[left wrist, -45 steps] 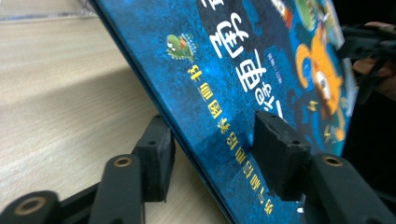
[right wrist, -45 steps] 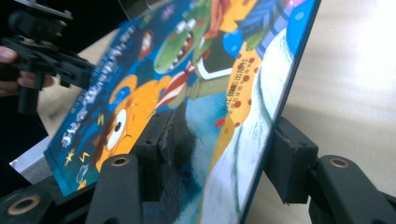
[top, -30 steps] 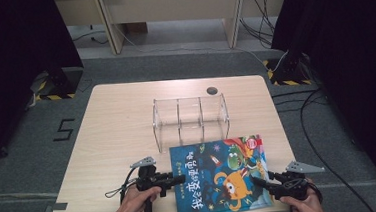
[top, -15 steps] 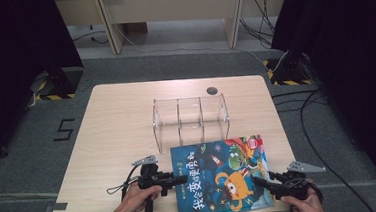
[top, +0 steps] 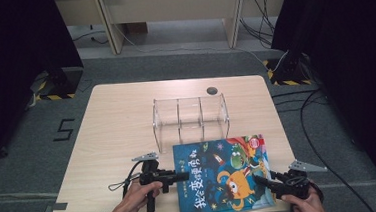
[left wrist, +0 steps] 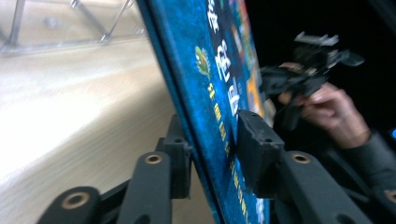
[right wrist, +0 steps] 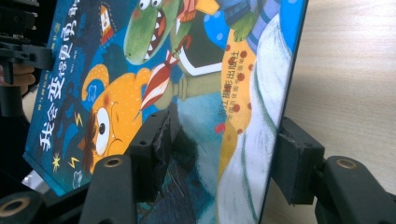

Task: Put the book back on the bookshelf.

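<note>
Light wood table [top: 118, 141], rounded corners, mid-frame in the high view. Small dark round spot [top: 212, 90] near its top edge. Clear acrylic rack [top: 191, 117] (three compartments, upright) sits at table centre. Blue picture book [top: 223, 176] at lower right of the tabletop, just below the rack, its bottom edge at the table's front edge. Grey floor [top: 24, 162] around it.

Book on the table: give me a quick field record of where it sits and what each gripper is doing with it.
book: blue picture book, cover up, at the table's near edge
rack: clear rack just behind the book, nothing in it
left gripper: jaws have just closed on the book's left edge, one above and one below
right gripper: jaws straddle the book's right edge; a gap shows at the outer pad, no firm grip
</note>
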Demonstrator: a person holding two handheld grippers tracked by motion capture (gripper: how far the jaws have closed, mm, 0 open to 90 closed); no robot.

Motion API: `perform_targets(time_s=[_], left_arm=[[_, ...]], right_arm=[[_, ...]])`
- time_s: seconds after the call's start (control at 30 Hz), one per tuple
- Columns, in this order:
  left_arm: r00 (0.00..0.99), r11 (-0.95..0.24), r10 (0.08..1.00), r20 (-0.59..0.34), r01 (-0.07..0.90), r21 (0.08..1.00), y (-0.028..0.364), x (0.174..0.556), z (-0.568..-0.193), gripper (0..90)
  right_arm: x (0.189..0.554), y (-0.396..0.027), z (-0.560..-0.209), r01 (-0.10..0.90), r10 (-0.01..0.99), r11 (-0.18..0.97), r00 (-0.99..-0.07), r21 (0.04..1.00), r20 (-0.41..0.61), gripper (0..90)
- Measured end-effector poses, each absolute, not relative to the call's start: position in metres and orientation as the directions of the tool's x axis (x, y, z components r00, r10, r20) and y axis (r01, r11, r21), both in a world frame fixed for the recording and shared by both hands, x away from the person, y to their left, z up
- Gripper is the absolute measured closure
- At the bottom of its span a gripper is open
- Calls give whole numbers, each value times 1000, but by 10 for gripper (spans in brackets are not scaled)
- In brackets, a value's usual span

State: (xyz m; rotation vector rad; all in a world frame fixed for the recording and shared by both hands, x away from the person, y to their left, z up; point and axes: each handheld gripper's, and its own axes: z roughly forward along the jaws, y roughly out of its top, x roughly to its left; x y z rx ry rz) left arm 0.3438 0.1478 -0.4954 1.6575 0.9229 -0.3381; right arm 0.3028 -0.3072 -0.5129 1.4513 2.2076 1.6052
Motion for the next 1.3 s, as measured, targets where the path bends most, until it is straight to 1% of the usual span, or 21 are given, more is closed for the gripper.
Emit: perform_targets(time_s=[0.07, 0.13, 0.3, 0.37, 0.47, 0.53, 0.63, 0.7, 0.73, 0.83, 0.87, 1.17, 1.3], left_arm=[[631, -53, 428, -647, 732, 679, 149, 339, -488, 673], [620, -51, 440, -649, 739, 672, 149, 335, -487, 670], [620, -62, 476, -624, 731, 679, 151, 325, -483, 662], [622, -61, 477, -621, 728, 682, 151, 324, -480, 661], [609, -53, 466, -642, 744, 667, 154, 323, -481, 665], [593, -43, 463, -659, 757, 651, 156, 323, -482, 665], [589, -34, 455, -668, 761, 647, 156, 323, -481, 664], [587, -26, 448, -674, 763, 646, 157, 323, -479, 666], [584, -23, 445, -679, 765, 643, 158, 322, -478, 666], [553, 16, 430, -714, 786, 618, 160, 323, -479, 665], [544, 10, 440, -714, 792, 610, 160, 323, -479, 658], [566, 6, 445, -694, 773, 634, 159, 322, -476, 654], [562, 9, 456, -690, 773, 635, 158, 322, -474, 650]], right_arm=[[302, -305, -513, 652, 689, 13, -555, 758, 465, 441], [301, -303, -513, 663, 682, 15, -554, 749, 477, 440], [300, -301, -511, 654, 680, 39, -571, 755, 460, 439], [300, -301, -512, 660, 675, 29, -567, 751, 472, 436], [300, -299, -513, 668, 676, 30, -562, 744, 477, 418], [299, -297, -513, 662, 692, 79, -575, 745, 438, 396], [299, -295, -514, 674, 701, 90, -565, 733, 434, 377], [298, -295, -514, 673, 706, 101, -567, 733, 423, 378], [295, -294, -512, 662, 726, 130, -571, 738, 384, 386], [291, -293, -511, 652, 727, 148, -582, 744, 365, 387], [290, -292, -510, 651, 725, 149, -584, 745, 365, 388], [280, -292, -509, 638, 723, 150, -592, 755, 357, 388], [275, -290, -505, 614, 729, 166, -603, 772, 323, 389]])
